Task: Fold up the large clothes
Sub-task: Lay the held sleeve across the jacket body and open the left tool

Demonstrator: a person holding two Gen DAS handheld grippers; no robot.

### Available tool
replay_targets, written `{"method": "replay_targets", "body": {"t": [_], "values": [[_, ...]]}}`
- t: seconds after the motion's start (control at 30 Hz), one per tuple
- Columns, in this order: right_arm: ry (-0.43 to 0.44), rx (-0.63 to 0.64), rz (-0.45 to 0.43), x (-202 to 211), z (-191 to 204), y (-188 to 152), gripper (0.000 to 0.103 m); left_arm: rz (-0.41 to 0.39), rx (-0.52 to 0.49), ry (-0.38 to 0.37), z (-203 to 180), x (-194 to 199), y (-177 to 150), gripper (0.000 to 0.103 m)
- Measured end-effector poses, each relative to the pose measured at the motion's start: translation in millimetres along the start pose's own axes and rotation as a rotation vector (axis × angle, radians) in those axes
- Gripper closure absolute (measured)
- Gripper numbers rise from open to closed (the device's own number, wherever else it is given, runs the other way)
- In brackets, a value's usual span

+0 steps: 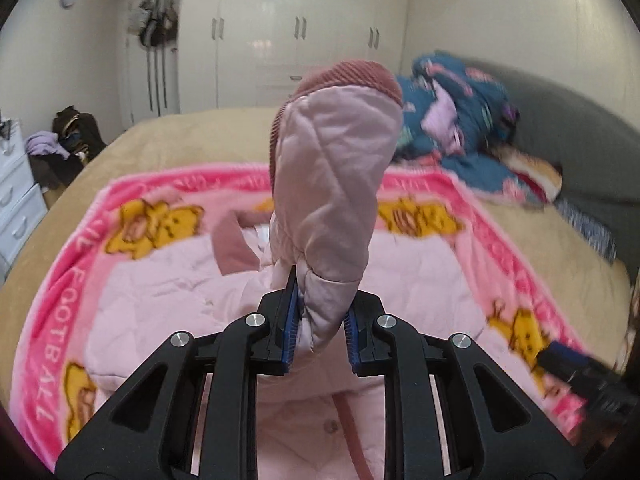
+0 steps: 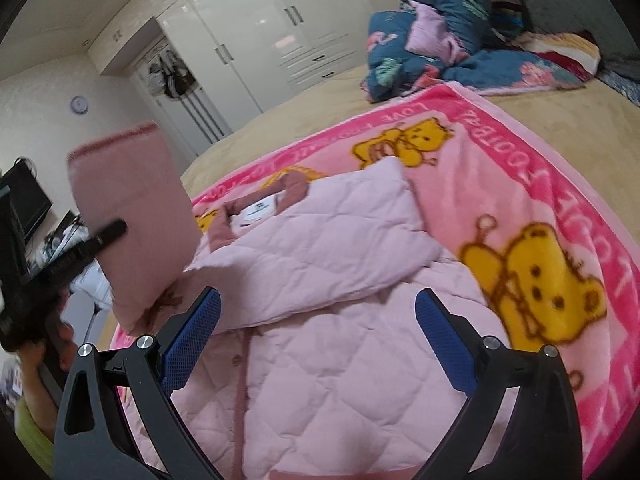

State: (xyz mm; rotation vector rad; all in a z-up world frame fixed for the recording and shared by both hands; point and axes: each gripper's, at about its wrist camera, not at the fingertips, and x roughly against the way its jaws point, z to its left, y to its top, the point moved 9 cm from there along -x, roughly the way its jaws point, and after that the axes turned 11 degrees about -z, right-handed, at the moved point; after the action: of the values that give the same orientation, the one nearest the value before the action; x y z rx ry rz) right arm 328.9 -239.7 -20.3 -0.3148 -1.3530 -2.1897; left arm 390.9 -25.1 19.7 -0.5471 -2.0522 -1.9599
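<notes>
L gripper (image 1: 319, 334) is clamped narrow on the sleeve (image 1: 332, 184) of the pink quilted jacket (image 2: 340, 360), pinching it near the lower end so the cuff (image 1: 352, 78) stands up toward 12 o'clock. Prob held lifted so the sleeve can be carried across the body w/o dragging, i.e. a sleeve-in fold. R gripper (image 2: 318, 340) hangs wide, nothing between its blue pads (image 2: 192, 340), just above the jacket's mid front; looks ready to pin or smooth the fabric while the other side folds. Jacket lies flat, front up, on the pink bear blanket (image 2: 520, 184), which covers the tan bed (image 2: 540, 120); the blanket prob serves as a clean work area. In R view the far side, at 12 to 1 o'clock, is already folded over the chest, w/ collar (image 2: 296, 186) and white label (image 2: 260, 210) at 11 o'clock. Fabric is puffy, diamond-stitched, pale pink w/ darker ribbed trim and a snap placket (image 2: 240, 360) down the middle. Blue floral bedding (image 2: 432, 28) sits well apart at 1 o'clock.
</notes>
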Motion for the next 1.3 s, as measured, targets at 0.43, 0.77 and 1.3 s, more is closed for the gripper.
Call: {"method": "replay_targets", "body": {"t": [0.43,0.77,1.3], "values": [[-0.054,-0.092,0.011,-3,-39,-10,0.006,0.164,-0.189,-0.008,-38,-30,-82,0.085],[-0.058,-0.106,0.007,0,-40,-8,0.006,0.269,-0.304,-0.104,-65,-20,-124,0.026],[0.047,-0.089,0.101,-29,10,-28,0.005,0.235,-0.047,-0.026,37,33,-89,0.009]]}}
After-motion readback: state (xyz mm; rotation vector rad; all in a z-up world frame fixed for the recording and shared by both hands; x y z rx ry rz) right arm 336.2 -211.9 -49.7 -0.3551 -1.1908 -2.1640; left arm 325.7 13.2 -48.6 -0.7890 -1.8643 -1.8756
